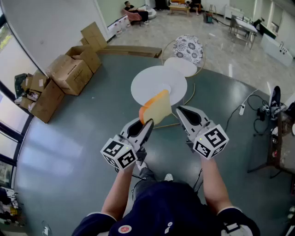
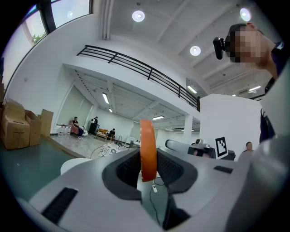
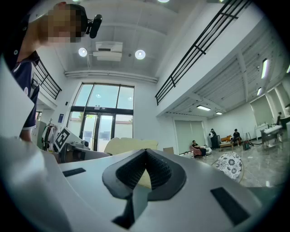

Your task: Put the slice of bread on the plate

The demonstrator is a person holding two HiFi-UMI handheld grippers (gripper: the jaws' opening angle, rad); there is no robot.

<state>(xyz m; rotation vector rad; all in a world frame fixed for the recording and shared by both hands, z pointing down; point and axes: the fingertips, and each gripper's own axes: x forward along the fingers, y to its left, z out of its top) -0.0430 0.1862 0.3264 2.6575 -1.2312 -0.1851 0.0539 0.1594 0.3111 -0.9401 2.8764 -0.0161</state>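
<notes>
Matt brown cardboard boxes (image 1: 69,73); smooth, glossy grey floor (image 1: 87,138).

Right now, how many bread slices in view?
1. The slice of bread is gripped upright in the left tool, held out in front of the person. None other visible.

Green floor (image 1: 92,129) with cardboard boxes (image 1: 69,73), possibly a round table (image 1: 152,85)

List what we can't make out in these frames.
- Head view: the slice of bread covers the white disc's near edge; plate or tabletop, unclear.
- Left gripper view: bread edge-on, faces unseen.
- Right gripper view: the right gripper itself hides most of the bread.
- Seated people far off: too small.
</notes>
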